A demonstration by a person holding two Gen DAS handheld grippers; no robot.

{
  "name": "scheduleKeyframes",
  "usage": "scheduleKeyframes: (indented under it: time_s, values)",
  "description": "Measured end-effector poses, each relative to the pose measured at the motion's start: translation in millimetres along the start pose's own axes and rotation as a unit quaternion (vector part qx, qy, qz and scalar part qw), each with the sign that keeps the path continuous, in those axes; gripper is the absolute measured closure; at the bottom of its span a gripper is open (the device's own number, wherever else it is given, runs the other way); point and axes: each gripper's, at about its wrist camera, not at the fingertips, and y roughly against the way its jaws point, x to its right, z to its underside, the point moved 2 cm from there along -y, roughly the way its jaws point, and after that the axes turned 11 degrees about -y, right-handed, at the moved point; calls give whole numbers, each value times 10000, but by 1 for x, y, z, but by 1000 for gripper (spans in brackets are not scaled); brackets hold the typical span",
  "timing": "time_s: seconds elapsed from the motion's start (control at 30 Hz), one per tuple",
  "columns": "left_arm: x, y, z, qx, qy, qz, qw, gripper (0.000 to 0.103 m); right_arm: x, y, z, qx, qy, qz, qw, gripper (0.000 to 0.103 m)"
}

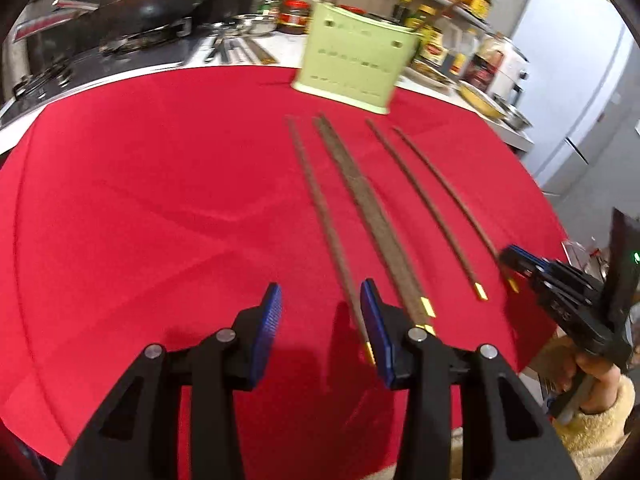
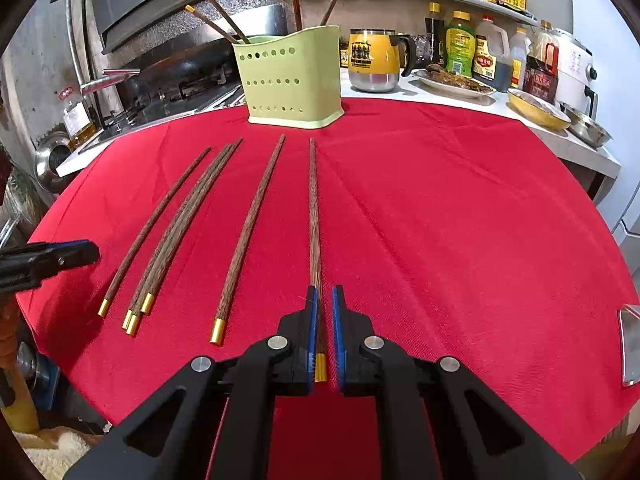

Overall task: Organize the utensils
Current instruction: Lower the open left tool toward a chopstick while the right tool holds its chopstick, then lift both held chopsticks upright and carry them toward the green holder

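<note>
A red cloth (image 2: 440,220) covered a kitchen counter. On it lay six dark wooden chopsticks with gold-capped ends, all with their long axes running from the near edge toward the back, gold caps nearest the cameras and thin tips pointing at a pale green holder (image 2: 294,76) standing upright at the cloth's far edge.

In the right wrist view, the right gripper (image 2: 325,336) had its jaws closed together on the rightmost chopstick (image 2: 313,216) — the blue pads pinched it just above its gold cap, and the stick ran straight ahead, its tip aimed at the holder. To its left lay a single chopstick (image 2: 252,232), then a tight bundle of three (image 2: 180,232), then another single one (image 2: 156,228), all fanned slightly leftward at their far ends. Four more chopsticks (image 2: 224,20) stood leaning inside the holder.

The left gripper (image 1: 320,340) hovered over the near ends of the leftmost sticks with its jaws apart and nothing between them. That view was blurred. Bottles (image 2: 460,46) and a yellow mug (image 2: 374,62) stood behind the cloth.
</note>
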Motion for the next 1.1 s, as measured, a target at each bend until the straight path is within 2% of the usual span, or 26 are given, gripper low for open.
scheduleKeyframes:
  time_s: [0.17, 0.3, 0.43, 0.6, 0.67, 0.97, 1.07, 1.1]
  values:
    - [31, -17, 6, -198, -531, -251, 9981, 63, 0, 2, 3, 26, 26, 2, 10000, 94]
    - [45, -20, 10, -270, -1098, -963, 9889, 76, 0, 3, 7, 80, 70, -54, 9999, 94]
    - [32, -14, 14, -348, -1027, -1216, 9866, 81, -5, 3, 16, 120, 304, -29, 9995, 93]
    - [20, -8, 20, -225, -851, -939, 9917, 81, -10, 5, 22, 191, 433, -134, 9988, 74]
    - [20, -7, 21, -177, -832, -888, 9924, 81, -16, 5, 24, 293, 571, -27, 9979, 71]
    - [20, -1, 29, -22, -780, -722, 9943, 81, -3, 14, 29, 324, 375, -20, 9988, 76]
    - [25, -2, 28, -40, -873, -736, 9935, 81, -4, 15, 31, 381, 383, 19, 9985, 84]
    - [27, -3, 28, -44, -916, -709, 9933, 81, -4, 16, 32, 395, 387, 34, 9985, 89]
